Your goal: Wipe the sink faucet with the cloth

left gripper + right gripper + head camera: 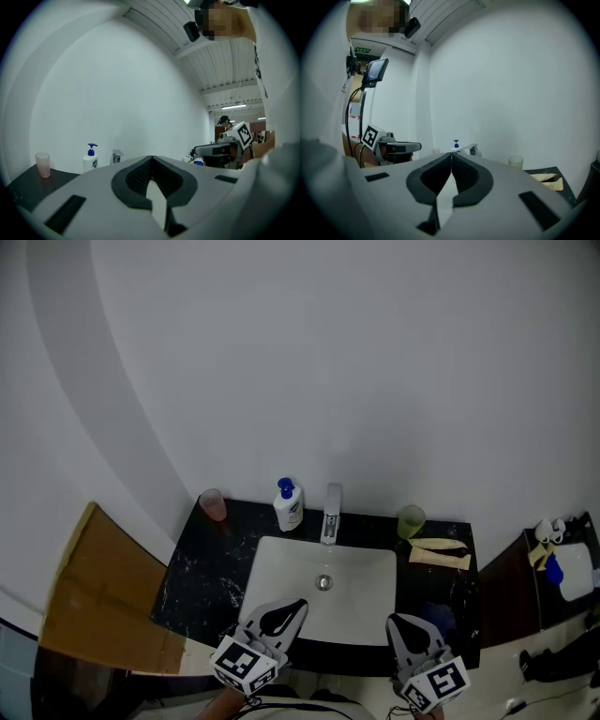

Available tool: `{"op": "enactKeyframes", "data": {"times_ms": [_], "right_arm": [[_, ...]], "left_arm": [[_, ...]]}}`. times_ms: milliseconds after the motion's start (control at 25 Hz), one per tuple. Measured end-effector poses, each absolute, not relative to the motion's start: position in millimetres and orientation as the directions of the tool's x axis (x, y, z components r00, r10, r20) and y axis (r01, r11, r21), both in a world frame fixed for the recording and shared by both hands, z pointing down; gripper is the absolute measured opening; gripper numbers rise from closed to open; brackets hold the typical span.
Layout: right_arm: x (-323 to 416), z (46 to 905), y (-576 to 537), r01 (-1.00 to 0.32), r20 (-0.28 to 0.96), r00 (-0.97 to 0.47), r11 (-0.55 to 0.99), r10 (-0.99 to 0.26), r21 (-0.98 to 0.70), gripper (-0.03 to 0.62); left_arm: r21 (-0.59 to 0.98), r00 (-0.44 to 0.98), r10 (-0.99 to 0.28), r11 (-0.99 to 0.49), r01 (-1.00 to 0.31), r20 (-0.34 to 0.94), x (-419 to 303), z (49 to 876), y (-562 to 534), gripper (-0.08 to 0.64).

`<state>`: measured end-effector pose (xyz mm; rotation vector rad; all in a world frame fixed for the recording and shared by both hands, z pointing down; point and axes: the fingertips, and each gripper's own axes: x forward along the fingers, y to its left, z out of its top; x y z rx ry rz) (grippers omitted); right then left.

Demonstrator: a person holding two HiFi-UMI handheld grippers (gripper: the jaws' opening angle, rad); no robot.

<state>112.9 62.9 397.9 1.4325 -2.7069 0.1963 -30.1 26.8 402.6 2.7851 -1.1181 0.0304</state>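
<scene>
A: Report the surface.

B: A black counter [202, 568] carries a white sink [281, 568] and backs onto a plain white wall [328, 362]. The faucet [331, 512] stands at the middle of the sink's far rim. A soap bottle [289, 506] stands just left of it and a pink cup [214, 504] farther left. A green cup [411, 520] stands to the right, with a beige folded item [439, 553] beside it.

A: Report the claws.

B: The left gripper [151, 158] and right gripper [451, 153] sit at the near edge, well apart from the faucet. Both are clenched tip to tip on nothing.

No lettering can be read anywhere. The white pump bottle with a blue cap [289, 506] bears a label too small to read; the green wall sign [362, 50] is likewise blurred.
</scene>
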Motion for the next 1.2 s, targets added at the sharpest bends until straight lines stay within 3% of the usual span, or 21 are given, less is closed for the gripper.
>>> {"op": "enactKeyframes", "data": {"times_ms": [320,600,840,1200], "right_arm": [[113.2,411.9,24.0,-0.81,0.156,-0.586,0.579,-0.795,-0.097,0.006],[110.6,414.9,23.1,-0.857,0.131,-0.515,0.506,-0.847,-0.099,0.006],[153.5,437.2,30.1,-0.932,0.17,-0.364,0.357,-0.916,-0.069,0.006],[247.6,500.8,90.8,-0.998,0.343,-0.034,0.051,-0.939,0.042,0.006]], "left_arm": [[0.126,0.724,-0.681,-0.713,-0.69,0.109,-21.1,413.0,-7.7,0.002],[0.133,0.8,-0.587,-0.789,-0.6,0.129,-10.0,426.2,-13.2,0.002],[0.136,0.865,-0.484,-0.856,-0.499,0.134,19.8,433.6,-18.5,0.002],[0.142,0.966,-0.188,-0.966,-0.214,0.175,124.7,462.7,13.0,0.002]]}}
